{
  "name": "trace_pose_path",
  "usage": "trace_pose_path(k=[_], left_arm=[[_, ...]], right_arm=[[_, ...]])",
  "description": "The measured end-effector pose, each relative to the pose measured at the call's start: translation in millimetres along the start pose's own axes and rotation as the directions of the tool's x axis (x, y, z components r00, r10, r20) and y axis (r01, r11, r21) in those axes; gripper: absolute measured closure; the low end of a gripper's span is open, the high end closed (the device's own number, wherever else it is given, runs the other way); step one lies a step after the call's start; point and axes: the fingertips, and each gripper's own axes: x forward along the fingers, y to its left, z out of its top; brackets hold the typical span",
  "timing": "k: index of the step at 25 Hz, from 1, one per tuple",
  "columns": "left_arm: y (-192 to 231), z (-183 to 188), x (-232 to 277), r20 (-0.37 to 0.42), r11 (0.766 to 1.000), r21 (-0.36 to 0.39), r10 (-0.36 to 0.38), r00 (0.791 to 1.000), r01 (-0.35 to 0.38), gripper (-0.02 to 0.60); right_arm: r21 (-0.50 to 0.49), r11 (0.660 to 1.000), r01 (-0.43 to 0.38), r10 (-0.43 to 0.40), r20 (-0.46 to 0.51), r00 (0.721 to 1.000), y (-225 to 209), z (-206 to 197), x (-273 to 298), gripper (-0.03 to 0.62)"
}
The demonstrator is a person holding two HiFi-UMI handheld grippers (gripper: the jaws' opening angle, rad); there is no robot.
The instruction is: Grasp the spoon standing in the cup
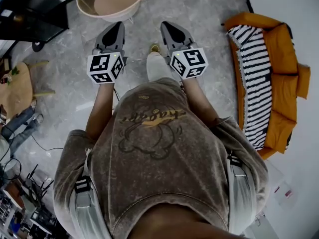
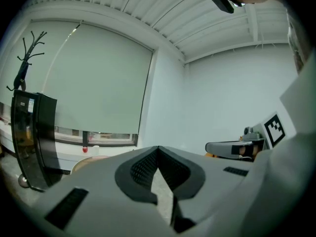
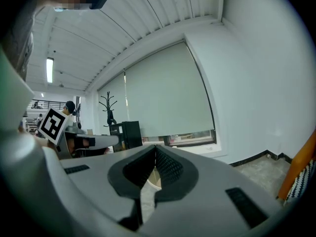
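Currently both my left fingers (image 1: 113, 35) and right fingers (image 1: 175, 33) sit pressed together, empty, held level toward twelve o'clock, since no cup or spoon shows yet.

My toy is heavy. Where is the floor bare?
Bare floor lies between the round beige tub and the orange sofa, and between the tub and the wooden table. Lower left is crowded with cables and gear.

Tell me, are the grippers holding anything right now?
Nothing is held. The left gripper and the right gripper both have their jaws shut together, with nothing between them.
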Motion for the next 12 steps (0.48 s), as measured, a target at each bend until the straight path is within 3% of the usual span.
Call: trace_pose_path(k=[12], left_arm=[[44,32,115,-0.004,1.000,-0.008,0.019,1.000,-0.019,0.566]], right_arm=[[0.012,1.000,-0.023,0.023,-0.020,1.000,-82,31,97,0.576]])
